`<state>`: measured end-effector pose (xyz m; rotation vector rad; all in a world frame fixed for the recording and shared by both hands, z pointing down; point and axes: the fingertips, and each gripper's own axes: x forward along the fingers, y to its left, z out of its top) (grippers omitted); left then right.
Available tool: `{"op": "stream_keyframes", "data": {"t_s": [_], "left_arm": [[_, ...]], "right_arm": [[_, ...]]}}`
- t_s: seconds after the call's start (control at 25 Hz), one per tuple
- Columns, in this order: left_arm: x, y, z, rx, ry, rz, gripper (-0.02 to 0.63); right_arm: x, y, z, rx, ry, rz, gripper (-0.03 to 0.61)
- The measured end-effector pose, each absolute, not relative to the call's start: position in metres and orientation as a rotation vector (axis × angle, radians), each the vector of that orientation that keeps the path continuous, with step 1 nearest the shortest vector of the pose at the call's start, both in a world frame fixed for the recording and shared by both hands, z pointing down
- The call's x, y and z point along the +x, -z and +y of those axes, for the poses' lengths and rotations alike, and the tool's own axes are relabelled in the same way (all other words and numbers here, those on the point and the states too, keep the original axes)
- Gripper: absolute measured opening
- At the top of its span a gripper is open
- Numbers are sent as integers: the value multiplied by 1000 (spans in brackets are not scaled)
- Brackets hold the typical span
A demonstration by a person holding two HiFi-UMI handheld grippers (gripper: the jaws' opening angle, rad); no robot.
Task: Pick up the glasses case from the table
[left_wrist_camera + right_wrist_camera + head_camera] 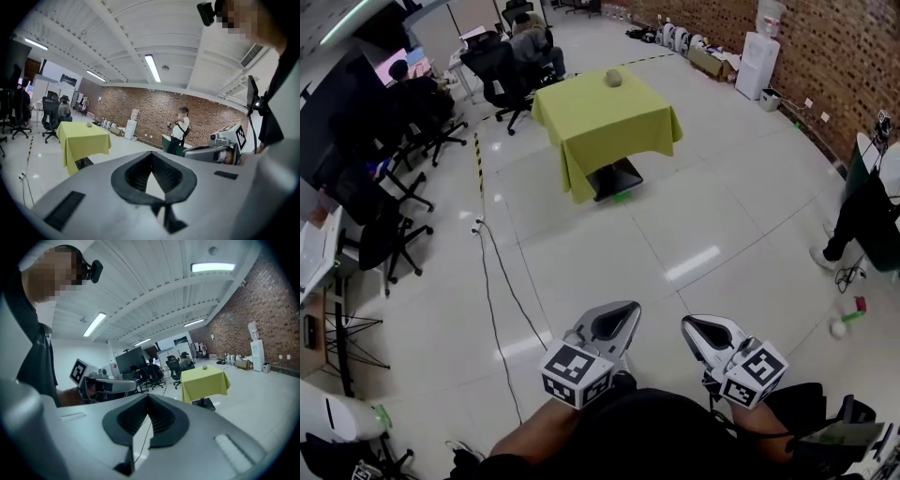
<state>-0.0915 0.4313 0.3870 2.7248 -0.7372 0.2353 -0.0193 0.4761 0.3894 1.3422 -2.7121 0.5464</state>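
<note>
The glasses case (614, 78) is a small grey lump on top of a table draped in a yellow-green cloth (605, 127), far off across the floor. It also shows as a speck in the left gripper view (89, 124) and the right gripper view (204, 367). My left gripper (628, 309) and right gripper (687, 323) are held side by side close to my body, pointing toward the table and well short of it. Both have their jaws together with nothing between them, as seen in the left gripper view (151, 153) and the right gripper view (149, 396).
Shiny white floor lies between me and the table. A black cable (492, 291) runs along the floor at left. Office chairs (502, 70) with seated people stand behind the table and along the left. A person (862, 220) stands at right near the brick wall (834, 56).
</note>
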Motion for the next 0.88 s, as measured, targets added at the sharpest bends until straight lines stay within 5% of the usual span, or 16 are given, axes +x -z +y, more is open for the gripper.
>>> {"op": "stream_keyframes", "data": {"t_s": [0.88], "left_arm": [[-103,-384,268,2739,-147,-679,3]], "right_arm": [[-25,-375,315,1428,-501,-2695,2]]}}
